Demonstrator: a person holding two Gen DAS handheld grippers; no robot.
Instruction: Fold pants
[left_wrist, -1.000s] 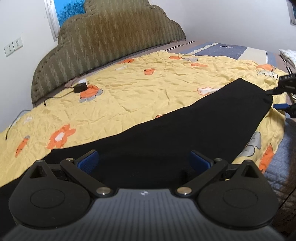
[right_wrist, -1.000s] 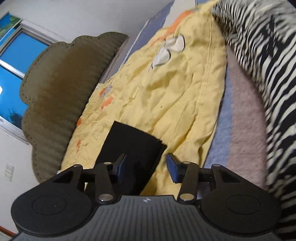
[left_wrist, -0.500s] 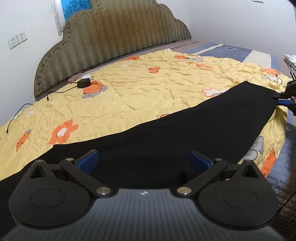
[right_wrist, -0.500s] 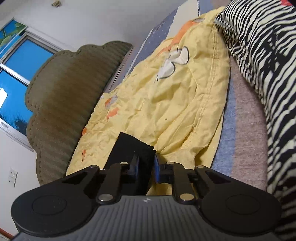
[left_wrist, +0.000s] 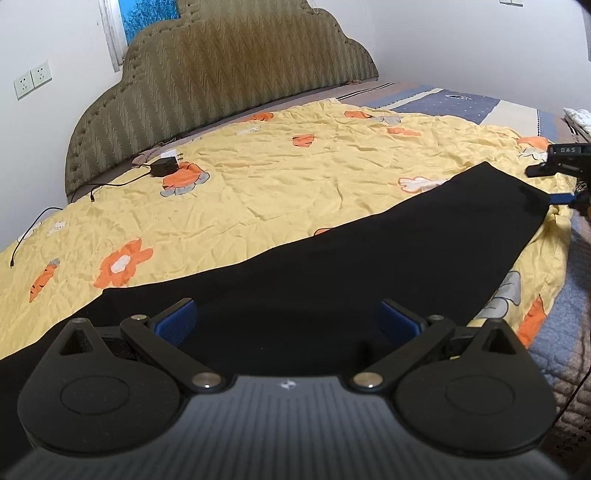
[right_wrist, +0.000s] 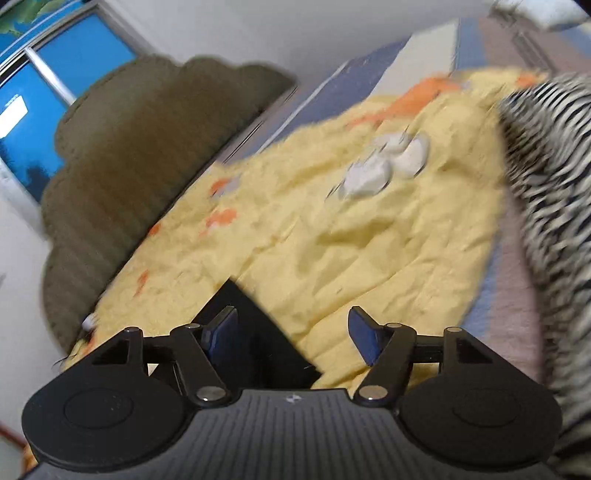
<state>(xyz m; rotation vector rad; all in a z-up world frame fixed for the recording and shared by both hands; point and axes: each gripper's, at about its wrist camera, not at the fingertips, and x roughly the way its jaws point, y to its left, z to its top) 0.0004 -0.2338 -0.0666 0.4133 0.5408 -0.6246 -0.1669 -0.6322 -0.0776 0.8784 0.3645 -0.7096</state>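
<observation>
pants (left_wrist: 369, 258): black, spread flat as one long strip on the yellow quilt (left_wrist: 258, 184), running along the quilt's near edge. Probably laid out straight so the fold lines come out clean.
landmark: all places below are given against the pants.
left claw (left_wrist: 288, 317): over the near end of the pants, blue pads (left_wrist: 173, 321) spread wide to either side; released, cloth lies under it but no pad presses on it. Likely waiting at this end for a grab.
right claw (right_wrist: 291, 332): at the far end of the pants, corner of the cloth between the pads. Jaws have just been opening; now parted, not pinching. From the left wrist view it sits at that same far corner (left_wrist: 554, 184).
right wrist view: blurred, so whether one pad brushes the cloth I cannot tell.
charger (left_wrist: 164, 166): on the quilt, well apart from the pants, toward the headboard (left_wrist: 221, 74).
striped cloth (right_wrist: 554, 184): beyond the far end of the pants, off the quilt's edge.
step, judged: corner let go; regrasp or straightening likely.
</observation>
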